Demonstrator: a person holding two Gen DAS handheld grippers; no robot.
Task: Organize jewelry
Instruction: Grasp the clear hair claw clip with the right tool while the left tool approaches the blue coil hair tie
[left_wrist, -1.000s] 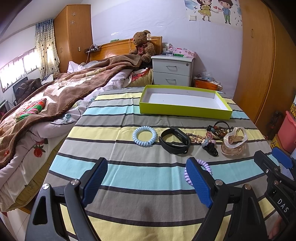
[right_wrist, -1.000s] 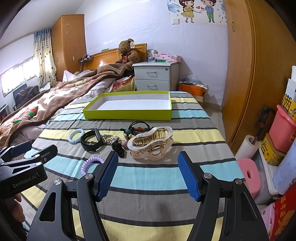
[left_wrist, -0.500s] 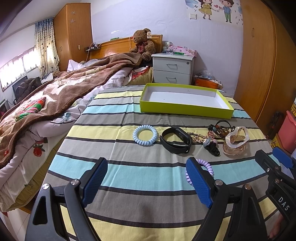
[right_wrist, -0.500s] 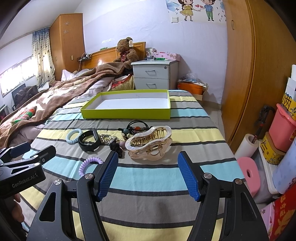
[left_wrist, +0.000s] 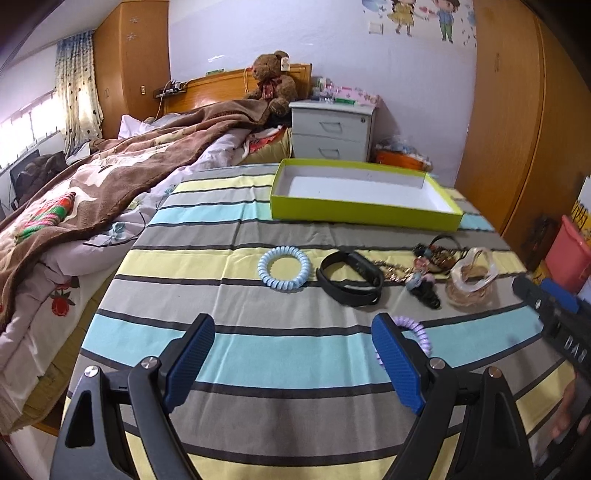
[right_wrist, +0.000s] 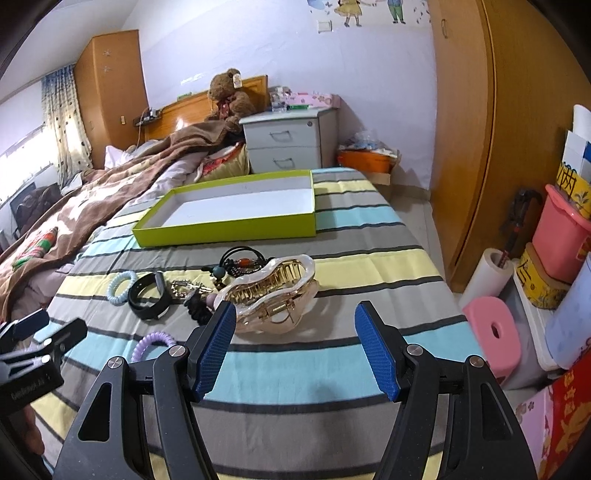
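Already wide apart, the jaws of my right gripper (right_wrist: 295, 349) hang empty above the striped tablecloth (right_wrist: 295, 373), just short of the clear hair claw (right_wrist: 275, 291) that lies nearest them. My left gripper (left_wrist: 291, 363) is equally spread and grips nothing; the purple coil hair tie (left_wrist: 415, 332) sits partly hidden behind its right finger, on the cloth rather than between the pads.

Beyond both tools, the jewelry lies in a loose row across the table: a pale blue coil hair tie (left_wrist: 284, 268), a black wristband (left_wrist: 351, 282) just beside it, a gold chain (left_wrist: 391, 271) and a black scrunchie (left_wrist: 426, 294), then a tangle of beaded cord (right_wrist: 240, 263) touching the claw.

Farther back stands the green tray (left_wrist: 362, 212), its white floor bare.

By my reckoning the job has barely started: nothing is in the tray, every piece is yet to be lifted, and the claw looks the likely first pick.
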